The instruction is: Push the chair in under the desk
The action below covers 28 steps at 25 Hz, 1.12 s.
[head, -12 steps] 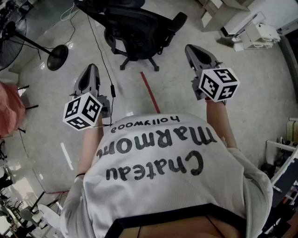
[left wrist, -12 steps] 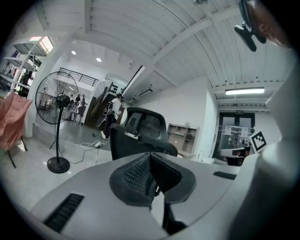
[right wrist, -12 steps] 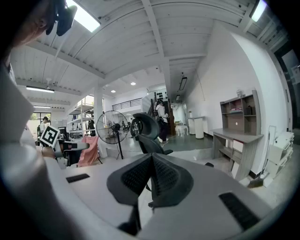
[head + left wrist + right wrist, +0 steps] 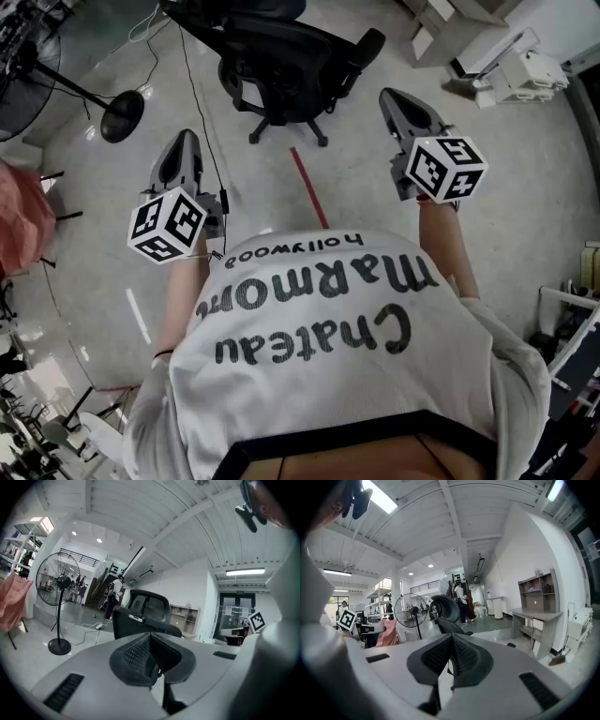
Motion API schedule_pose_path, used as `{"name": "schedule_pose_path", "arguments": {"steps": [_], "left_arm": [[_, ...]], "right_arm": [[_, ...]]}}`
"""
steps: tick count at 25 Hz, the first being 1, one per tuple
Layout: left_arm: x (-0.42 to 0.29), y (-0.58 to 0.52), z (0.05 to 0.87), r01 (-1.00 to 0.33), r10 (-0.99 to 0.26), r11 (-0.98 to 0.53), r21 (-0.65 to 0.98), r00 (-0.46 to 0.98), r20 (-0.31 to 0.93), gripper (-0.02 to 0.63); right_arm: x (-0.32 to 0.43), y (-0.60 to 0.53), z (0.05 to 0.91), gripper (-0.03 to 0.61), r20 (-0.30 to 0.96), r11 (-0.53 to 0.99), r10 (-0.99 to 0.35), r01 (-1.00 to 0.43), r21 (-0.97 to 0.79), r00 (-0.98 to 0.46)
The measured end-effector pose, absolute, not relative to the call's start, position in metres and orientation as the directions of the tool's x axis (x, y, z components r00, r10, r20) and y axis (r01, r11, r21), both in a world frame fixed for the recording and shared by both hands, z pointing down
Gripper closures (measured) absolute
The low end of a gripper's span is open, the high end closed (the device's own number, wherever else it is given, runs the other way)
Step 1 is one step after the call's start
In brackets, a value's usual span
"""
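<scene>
A black office chair (image 4: 281,61) stands on the floor ahead of me, its back towards me, a step or so beyond both grippers. The left gripper view shows the chair (image 4: 140,616) past the jaws, and the right gripper view has the chair (image 4: 446,613) left of a grey desk (image 4: 536,618). My left gripper (image 4: 183,142) is held out at the left, shut and empty. My right gripper (image 4: 397,101) is held out at the right, also shut with nothing in it. Neither touches the chair.
A standing fan (image 4: 120,114) with a round base is at the left, and a black cable (image 4: 202,103) runs across the floor. A red tape line (image 4: 307,186) lies between the grippers. White equipment (image 4: 516,66) sits at the far right; a pink cloth (image 4: 19,220) at the left edge.
The chair and the floor have slid slightly down and right in the head view, so I am a little closer. Both grippers stay shut in the same pose.
</scene>
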<state>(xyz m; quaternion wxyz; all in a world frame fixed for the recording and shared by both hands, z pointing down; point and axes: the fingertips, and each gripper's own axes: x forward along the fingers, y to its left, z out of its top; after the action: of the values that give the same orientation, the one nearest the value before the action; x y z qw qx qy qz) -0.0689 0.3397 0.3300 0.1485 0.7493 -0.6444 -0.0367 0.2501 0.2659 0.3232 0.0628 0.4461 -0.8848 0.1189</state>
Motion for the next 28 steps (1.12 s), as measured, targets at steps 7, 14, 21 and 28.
{"name": "schedule_pose_path", "arguments": {"steps": [7, 14, 21, 28], "left_arm": [[-0.107, 0.323, 0.322, -0.952, -0.975, -0.15, 0.267, 0.187, 0.121, 0.595], [-0.136, 0.313, 0.352, -0.938, -0.943, -0.202, 0.281, 0.264, 0.201, 0.595], [-0.153, 0.298, 0.382, -0.934, -0.925, -0.191, 0.302, 0.274, 0.263, 0.595], [-0.155, 0.258, 0.382, -0.934, -0.92, -0.214, 0.286, 0.291, 0.263, 0.595]], "right_arm": [[0.22, 0.253, 0.315, 0.57, 0.178, 0.559, -0.789, -0.808, -0.188, -0.588], [0.179, 0.251, 0.344, 0.57, 0.221, 0.568, -0.773, -0.804, -0.176, -0.595], [0.152, 0.228, 0.365, 0.569, 0.282, 0.58, -0.745, -0.796, -0.175, -0.605], [0.145, 0.191, 0.37, 0.569, 0.291, 0.572, -0.746, -0.8, -0.183, -0.599]]}}
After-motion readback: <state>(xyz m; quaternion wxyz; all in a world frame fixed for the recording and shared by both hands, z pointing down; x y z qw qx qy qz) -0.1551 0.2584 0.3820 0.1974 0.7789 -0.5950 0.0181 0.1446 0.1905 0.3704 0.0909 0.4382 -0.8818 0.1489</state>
